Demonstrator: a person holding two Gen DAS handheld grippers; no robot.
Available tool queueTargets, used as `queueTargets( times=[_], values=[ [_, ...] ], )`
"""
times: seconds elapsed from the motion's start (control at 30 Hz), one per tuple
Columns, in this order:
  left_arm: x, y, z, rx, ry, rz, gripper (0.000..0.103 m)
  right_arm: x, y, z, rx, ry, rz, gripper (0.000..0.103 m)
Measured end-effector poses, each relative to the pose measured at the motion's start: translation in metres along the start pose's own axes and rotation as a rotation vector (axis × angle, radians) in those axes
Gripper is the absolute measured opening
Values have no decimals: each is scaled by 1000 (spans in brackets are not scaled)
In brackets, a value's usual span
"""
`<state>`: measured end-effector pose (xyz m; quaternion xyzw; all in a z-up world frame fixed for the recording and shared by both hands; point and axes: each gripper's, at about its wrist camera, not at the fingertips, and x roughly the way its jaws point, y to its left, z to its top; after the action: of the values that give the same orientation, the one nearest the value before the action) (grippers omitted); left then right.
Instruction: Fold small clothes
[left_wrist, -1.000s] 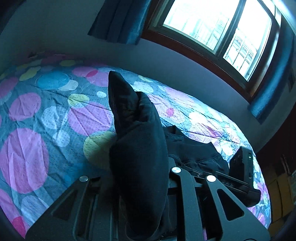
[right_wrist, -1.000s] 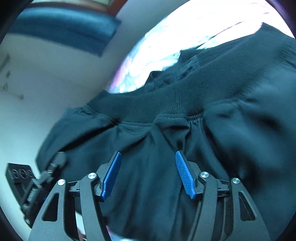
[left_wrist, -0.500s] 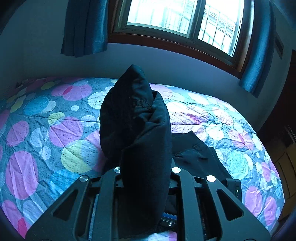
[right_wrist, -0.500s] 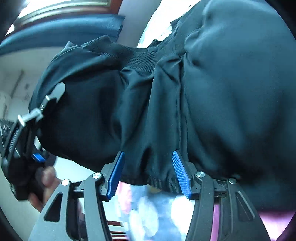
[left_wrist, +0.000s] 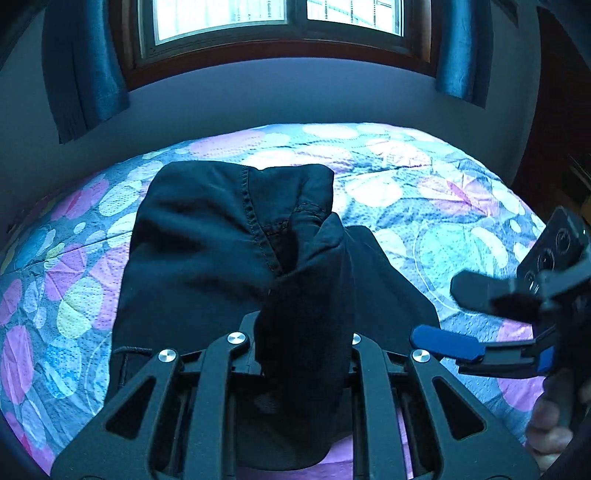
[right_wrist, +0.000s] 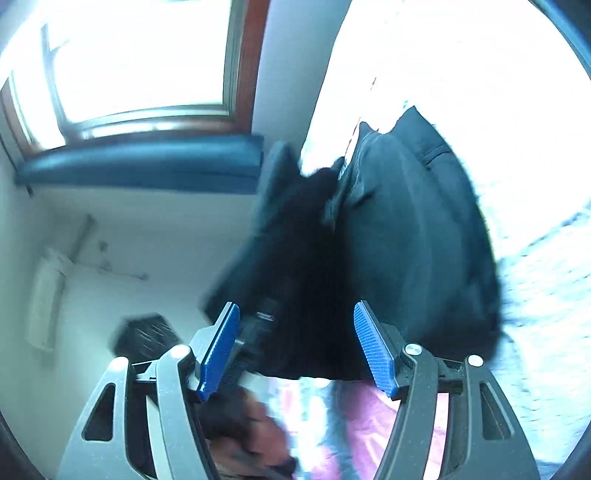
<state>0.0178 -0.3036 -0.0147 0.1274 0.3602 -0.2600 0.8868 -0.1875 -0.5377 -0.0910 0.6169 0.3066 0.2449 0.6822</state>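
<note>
A bed covered by a spread printed with pink, yellow and pale blue circles fills the room below a wood-framed window with dark blue curtains at each side. A black garment rises in a bunched fold from the left gripper, whose fingers are clamped on the cloth and buried under it, so their tips cannot be seen. The rest of the garment drapes down onto the spread. The right gripper has its blue-padded fingers spread apart, holding nothing, just beside the cloth. The right wrist view is blurred and washed out by glare; a hand at its lower edge is indistinct.
</note>
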Motion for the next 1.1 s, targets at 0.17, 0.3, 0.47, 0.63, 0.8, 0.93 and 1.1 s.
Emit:
queueTargets(
  times=[0.17,0.3,0.47,0.63,0.8,0.93,1.1],
  values=[
    [18,-24,-19,46,-6,31,17,3,-6,16,26,21,20,68],
    [19,-19,-22,4,-25,22,17,15,-2,34,17,66,-30,69],
    [19,-17,-21,-10,-31,12,17,44,-2,53,24,122,-89,69],
    [6,-26,-29,56,-67,57,31,72,7,70,-52,176,-189,32],
    [-48,-34,-58,142,-199,41,55,78,16,84,-91,163,-203,18],
    [-87,-15,-88,123,-245,43,61,61,24,90,-162,140,-222,15],
    [-80,28,-106,23,-165,127,62,55,-3,103,-125,129,-332,13]
  ],
)
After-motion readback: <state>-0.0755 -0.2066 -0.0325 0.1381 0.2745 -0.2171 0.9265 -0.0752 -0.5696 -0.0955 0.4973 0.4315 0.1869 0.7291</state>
